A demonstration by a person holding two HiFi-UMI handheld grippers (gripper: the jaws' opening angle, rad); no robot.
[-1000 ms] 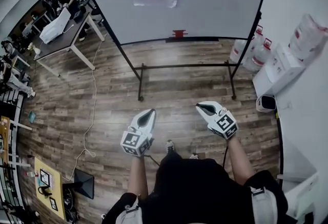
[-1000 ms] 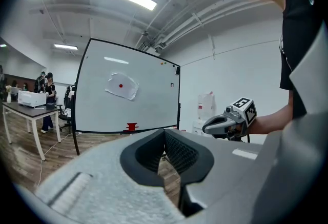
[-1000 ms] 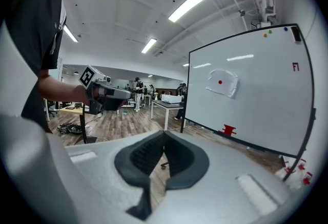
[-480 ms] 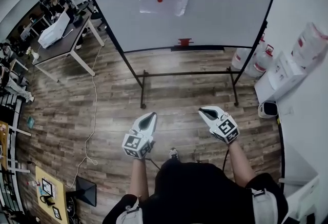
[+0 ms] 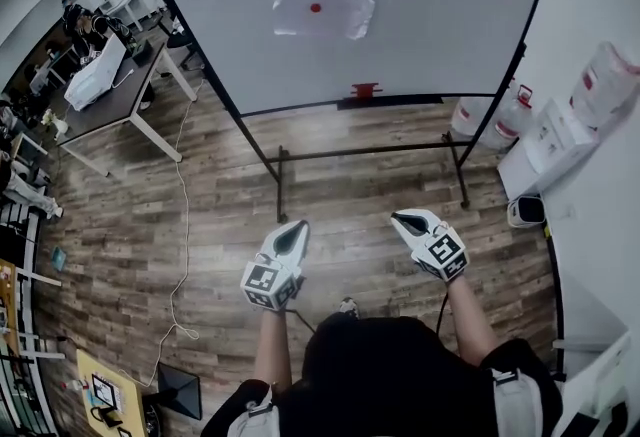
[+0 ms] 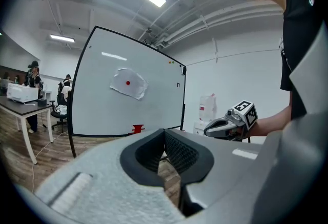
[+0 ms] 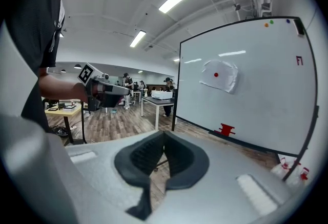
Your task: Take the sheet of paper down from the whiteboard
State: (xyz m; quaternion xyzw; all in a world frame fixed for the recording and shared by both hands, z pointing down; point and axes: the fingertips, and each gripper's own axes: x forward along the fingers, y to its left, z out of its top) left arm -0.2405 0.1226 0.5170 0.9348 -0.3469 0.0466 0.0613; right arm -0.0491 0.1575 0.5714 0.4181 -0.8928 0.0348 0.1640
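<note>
— What is the person doing now?
— The person is walking closer to the whiteboard [image 5: 430, 25]. A moment ago the board was looking smaller and farther off. Now it is filling more of the far side of the room.
— Is the sheet of paper [image 5: 322, 8] coming down?
— No. It is still hanging high up on the board, a bit left of the middle, with the red dot [image 5: 316, 8] sitting in its middle. It is looking a little crumpled, same as before.
— What are the hands doing?
— The left gripper [image 5: 291, 230] and the right gripper [image 5: 404, 220] are sticking out in front, side by side, over the wooden floor [image 5: 200, 215]. They are moving along with the person, so they are getting nearer to the board's legs. They are still well apart from the paper.
— Are they holding anything?
— No. The left one's jaws are pressing together with nothing between them. The right one's jaws are pressing together too, and nothing is in them either.
— Is anything else changing?
— The little red thing [image 5: 365, 90] on the board's bottom rail is looking nearer. The dark table [image 5: 110, 95] on the far left is sliding off to the side. The big bottles [image 5: 505, 110] are still standing on the right, by the wall.
</note>
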